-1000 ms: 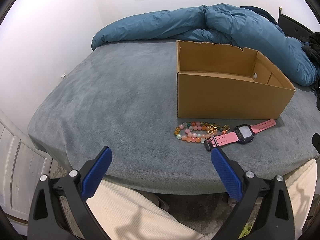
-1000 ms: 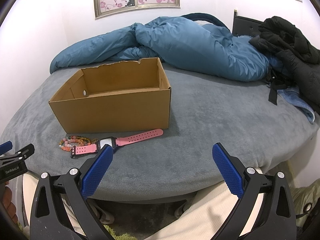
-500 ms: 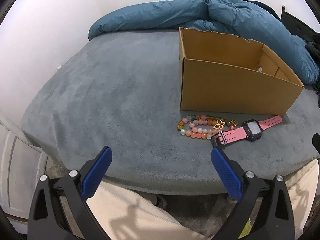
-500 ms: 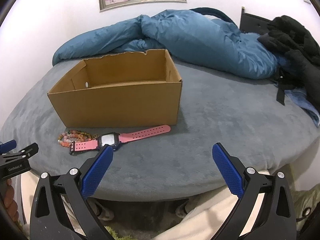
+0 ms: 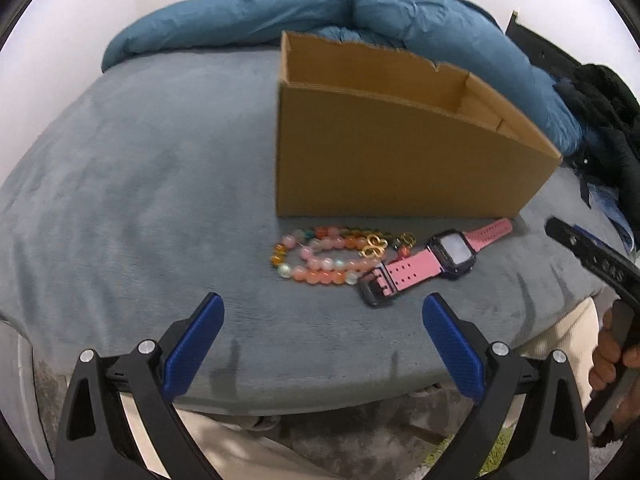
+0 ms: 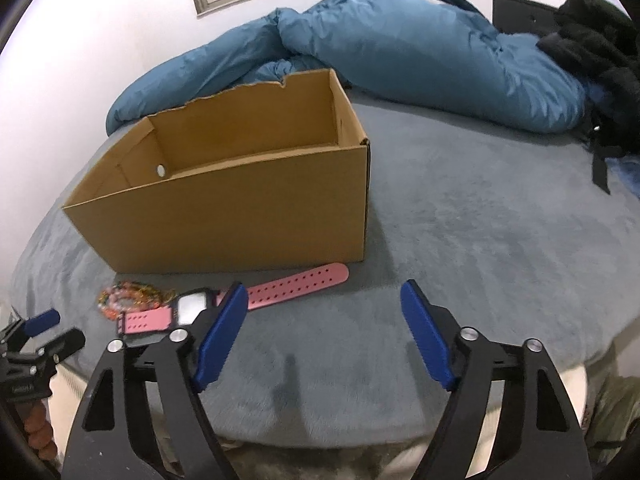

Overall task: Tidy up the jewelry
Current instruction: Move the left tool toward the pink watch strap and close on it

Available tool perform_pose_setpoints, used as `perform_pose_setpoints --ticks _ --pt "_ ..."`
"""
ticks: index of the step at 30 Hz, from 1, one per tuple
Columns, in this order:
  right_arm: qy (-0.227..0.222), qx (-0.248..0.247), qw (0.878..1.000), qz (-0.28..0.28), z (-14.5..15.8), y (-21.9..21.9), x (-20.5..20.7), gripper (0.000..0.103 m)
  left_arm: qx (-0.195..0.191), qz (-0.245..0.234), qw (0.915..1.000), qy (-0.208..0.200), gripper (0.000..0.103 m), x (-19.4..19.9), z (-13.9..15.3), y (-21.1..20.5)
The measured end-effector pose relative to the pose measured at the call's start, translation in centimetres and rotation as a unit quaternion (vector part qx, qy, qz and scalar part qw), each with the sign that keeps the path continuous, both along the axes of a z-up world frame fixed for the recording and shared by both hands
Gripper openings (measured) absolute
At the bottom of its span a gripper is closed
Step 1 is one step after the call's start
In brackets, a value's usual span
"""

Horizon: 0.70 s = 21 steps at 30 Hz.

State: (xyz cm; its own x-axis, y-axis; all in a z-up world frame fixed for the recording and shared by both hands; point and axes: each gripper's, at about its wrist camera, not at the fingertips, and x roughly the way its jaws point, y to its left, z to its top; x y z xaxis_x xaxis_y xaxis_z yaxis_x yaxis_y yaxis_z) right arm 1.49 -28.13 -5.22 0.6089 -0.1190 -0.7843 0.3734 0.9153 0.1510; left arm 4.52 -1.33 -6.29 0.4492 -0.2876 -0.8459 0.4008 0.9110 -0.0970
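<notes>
**Barely begun: jewelry on the bed, box apparently unfilled**

So far nothing looks sorted. The beaded bracelets (image 5: 320,260) lie in a loose cluster on the grey blanket (image 5: 140,200), just in front of the cardboard box (image 5: 380,160), and the pink watch (image 5: 436,264) lies beside them, its buckle end touching or nearly touching the beads and its long strap running along the foot of the box. A small gold butterfly charm (image 5: 374,246) sits among the beads. What shows of the box's inside is bare cardboard, so by my reading every piece remains to be picked up and placed.

The left gripper (image 5: 322,340) hovers over the blanket edge with its jaws wide and nothing between them, short of the beads. The right gripper (image 6: 322,332) has just been narrowing its jaws, yet they stand well apart and hold nothing; its left finger overlaps the watch in the right wrist view, and I cannot tell whether it touches.

Hard to judge: the box floor is hidden behind the near wall in both views, so something small could already lie there. How many bracelets make up the cluster is unclear, blurred as they are. A hand (image 5: 616,360) at the left view's right edge is cut off.
</notes>
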Motion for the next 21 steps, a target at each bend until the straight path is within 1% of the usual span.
perform_pose_setpoints --ticks 2,4,5,12,15,18,20,21 --pt "0.004 0.008 1.000 -0.003 -0.7 -0.5 0.7 0.066 0.006 -0.007 1.0000 0.004 0.097 0.2 -0.6 -0.7" --pt "0.007 0.019 1.000 -0.006 -1.6 -1.2 1.4 0.064 0.012 -0.015 0.9997 -0.013 0.097 0.2 -1.0 -1.5" --pt "0.009 0.023 1.000 -0.008 -2.0 -1.4 1.7 0.061 0.009 -0.023 0.9995 -0.020 0.097 0.2 -1.1 -1.8" --pt "0.013 0.052 0.998 -0.011 -4.1 -3.0 3.4 0.054 -0.051 -0.057 0.9966 -0.029 0.097 0.8 -1.7 -2.0" --pt "0.015 0.076 0.997 -0.016 -5.0 -3.7 3.9 0.051 -0.053 -0.057 0.9967 -0.022 0.096 1.1 -1.8 -2.2" --pt "0.011 0.101 0.995 -0.015 -5.8 -4.1 3.8 0.051 -0.050 -0.061 0.9967 -0.017 0.092 0.8 -2.0 -2.6" --pt "0.010 0.109 0.994 -0.014 -6.0 -4.1 4.0 0.048 -0.050 -0.068 0.9964 -0.011 0.082 0.5 -1.9 -2.7" --pt "0.010 0.111 0.994 -0.014 -6.0 -4.2 3.9 0.045 -0.051 -0.070 0.9962 -0.007 0.080 0.4 -1.9 -2.8"
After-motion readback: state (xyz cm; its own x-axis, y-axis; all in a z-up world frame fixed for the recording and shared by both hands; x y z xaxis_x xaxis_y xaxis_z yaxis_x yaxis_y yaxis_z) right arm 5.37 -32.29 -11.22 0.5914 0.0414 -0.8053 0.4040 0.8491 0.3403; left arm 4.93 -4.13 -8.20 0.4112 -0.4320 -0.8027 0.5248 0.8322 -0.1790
